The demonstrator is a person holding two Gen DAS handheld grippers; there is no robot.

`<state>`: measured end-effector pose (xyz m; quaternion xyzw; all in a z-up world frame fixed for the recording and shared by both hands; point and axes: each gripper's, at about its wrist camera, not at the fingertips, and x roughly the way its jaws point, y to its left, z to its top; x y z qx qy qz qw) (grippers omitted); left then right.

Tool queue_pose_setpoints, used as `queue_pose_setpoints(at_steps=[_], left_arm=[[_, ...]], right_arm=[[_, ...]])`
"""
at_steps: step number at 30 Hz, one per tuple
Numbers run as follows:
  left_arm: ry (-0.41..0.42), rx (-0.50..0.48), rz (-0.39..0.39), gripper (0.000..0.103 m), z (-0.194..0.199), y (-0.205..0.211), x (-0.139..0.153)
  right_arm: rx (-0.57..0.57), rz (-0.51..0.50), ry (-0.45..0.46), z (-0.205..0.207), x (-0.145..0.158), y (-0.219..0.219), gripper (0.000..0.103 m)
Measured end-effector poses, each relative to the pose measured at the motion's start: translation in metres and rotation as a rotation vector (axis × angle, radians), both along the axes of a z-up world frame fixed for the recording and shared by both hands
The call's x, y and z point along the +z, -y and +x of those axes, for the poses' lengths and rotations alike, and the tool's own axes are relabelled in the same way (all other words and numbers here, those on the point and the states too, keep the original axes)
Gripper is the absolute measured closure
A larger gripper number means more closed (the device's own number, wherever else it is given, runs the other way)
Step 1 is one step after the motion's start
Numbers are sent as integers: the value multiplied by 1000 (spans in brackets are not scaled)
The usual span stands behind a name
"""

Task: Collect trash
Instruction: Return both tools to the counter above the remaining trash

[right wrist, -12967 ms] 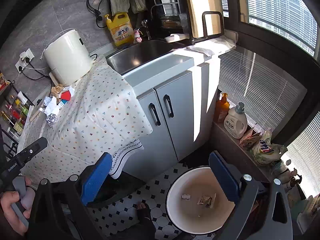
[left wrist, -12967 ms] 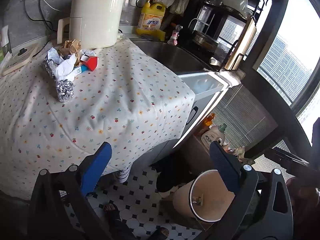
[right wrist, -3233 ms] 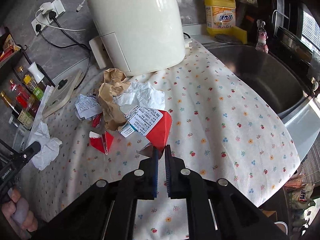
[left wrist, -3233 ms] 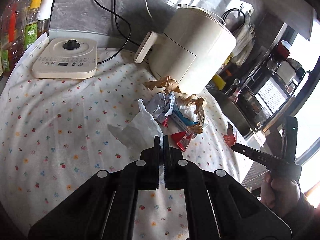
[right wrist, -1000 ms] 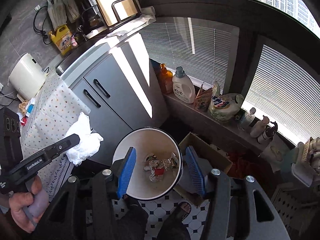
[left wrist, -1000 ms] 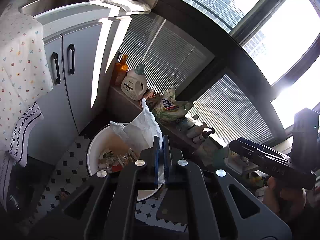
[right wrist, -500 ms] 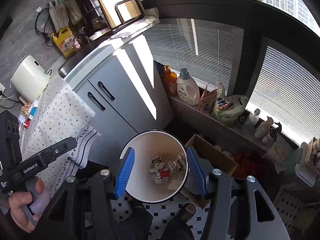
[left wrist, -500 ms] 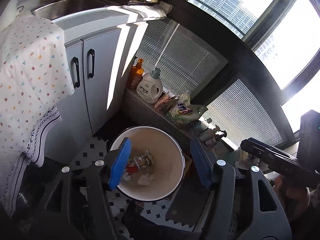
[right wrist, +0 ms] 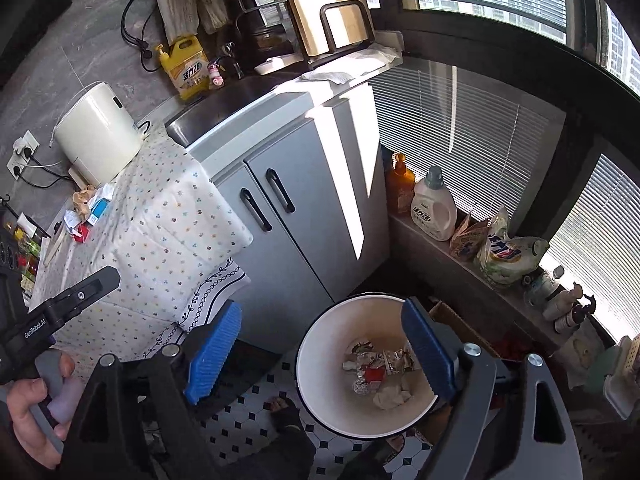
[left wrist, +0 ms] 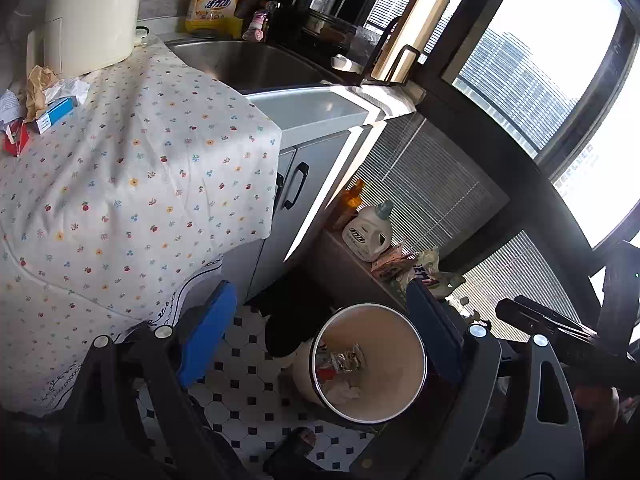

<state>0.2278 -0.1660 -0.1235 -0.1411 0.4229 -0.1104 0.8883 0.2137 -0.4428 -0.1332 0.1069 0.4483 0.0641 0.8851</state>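
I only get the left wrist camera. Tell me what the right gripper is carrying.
Observer: Nothing. The right gripper is open, the bin showing below it; its jaws have just been opening, with nothing between them.
Operator: Report what stands beside the bin.
Observer: A cardboard box, partly hidden by the gripper.
Operator: Check the wall by the white appliance.
Observer: Two sockets, both with plugs in.

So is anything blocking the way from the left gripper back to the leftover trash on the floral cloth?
Nothing visible does. The left gripper is open and empty; the floral cloth lies bare up to the trash pile, beside the white appliance.
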Motion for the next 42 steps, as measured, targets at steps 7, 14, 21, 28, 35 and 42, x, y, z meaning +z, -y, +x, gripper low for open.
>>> queue_pose_setpoints(at_steps=[7,14,21,28,35,42], left_arm=[[36,102,16,12,4,-71,15],[76,190,18,12,11,-140,27],[109,275,3,12,17,-207,33],[130,337,-13,12,26,-273,33],[151,361,-8,12,41,-328,33],[150,395,-10,12,66,-379,29]], right_arm=[[43,4,36,24,15,-58,12],[85,-7,65,47,26,-117,8],[127,-25,81,68,33,-177,8],[157,-37,100,90,37,-236,8],[170,-23,128,111,39,-293,8],[192,-31,143,125,42,-330,8]])
